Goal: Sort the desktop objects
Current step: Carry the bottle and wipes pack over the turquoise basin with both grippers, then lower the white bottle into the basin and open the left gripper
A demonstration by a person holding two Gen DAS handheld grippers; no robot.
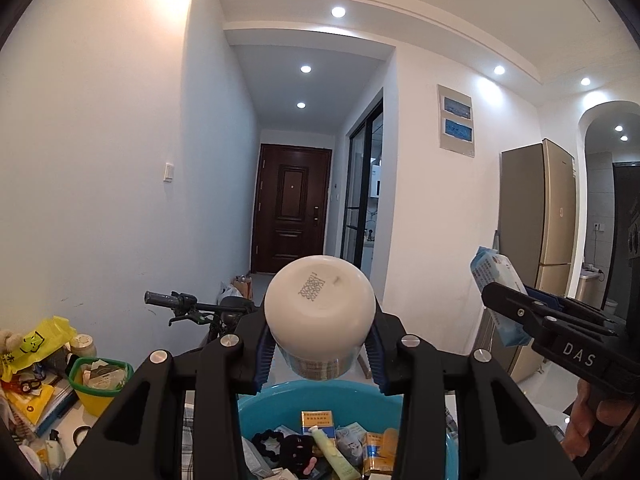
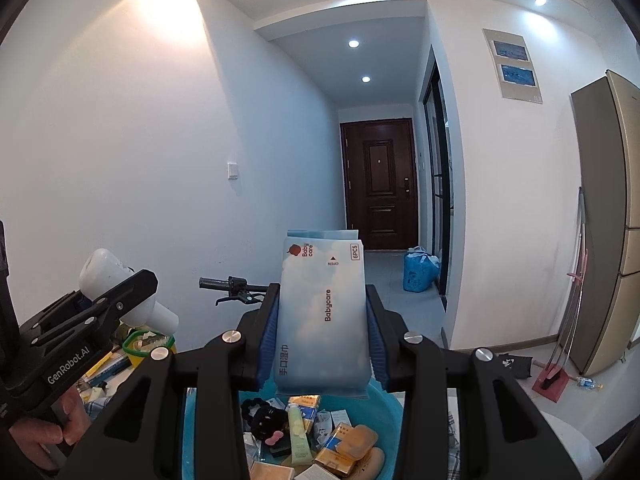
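The left gripper (image 1: 320,354) is clamped on one white round plastic jar (image 1: 319,312), its blue pads (image 1: 264,360) pressing the jar's sides at nine and three o'clock; the jar points away from the camera, its stamped base facing forward. In the right wrist view the same jar (image 2: 120,292) juts out of the left gripper (image 2: 110,300) at nine o'clock, with a hand (image 2: 44,436) wrapped round the handle below.

The right gripper (image 2: 322,332) is closed on one pale blue soft pack of wet wipes (image 2: 322,316), held upright between its blue pads (image 2: 267,340). From the left wrist view that pack (image 1: 498,292) shows at three o'clock in the right gripper (image 1: 516,304).

Both held things hang above one turquoise round plastic basin (image 1: 256,404) at six o'clock, apart from it. Inside lie one pale green tube (image 2: 298,432), one black scalloped hair clip (image 2: 266,420), and several yellow and blue cartons (image 2: 338,446), too jumbled to count exactly.

At eight o'clock stands one yellow tub with a green rim (image 1: 98,384) amid desk clutter. Beyond, a black bicycle handlebar (image 1: 176,302) crosses at nine o'clock.
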